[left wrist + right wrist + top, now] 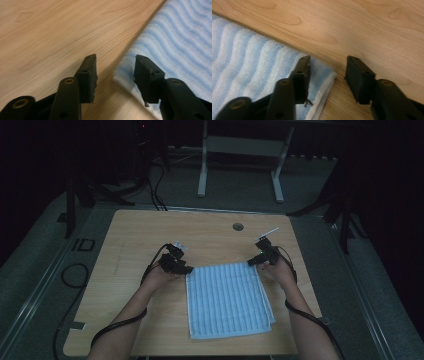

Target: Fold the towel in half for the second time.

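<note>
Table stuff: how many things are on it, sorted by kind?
Towels: 1, the blue striped towel
Grippers: 2, the left gripper and the right gripper, each at a far corner of the towel
Total: 3

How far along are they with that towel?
The towel already lies folded, with layered edges at its right side, flat on the table. Right now each gripper, left and right, sits open at a far corner, one jaw over cloth, one over wood. Neither has gripped yet. Probably another fold is left, though that is a guess.
</note>
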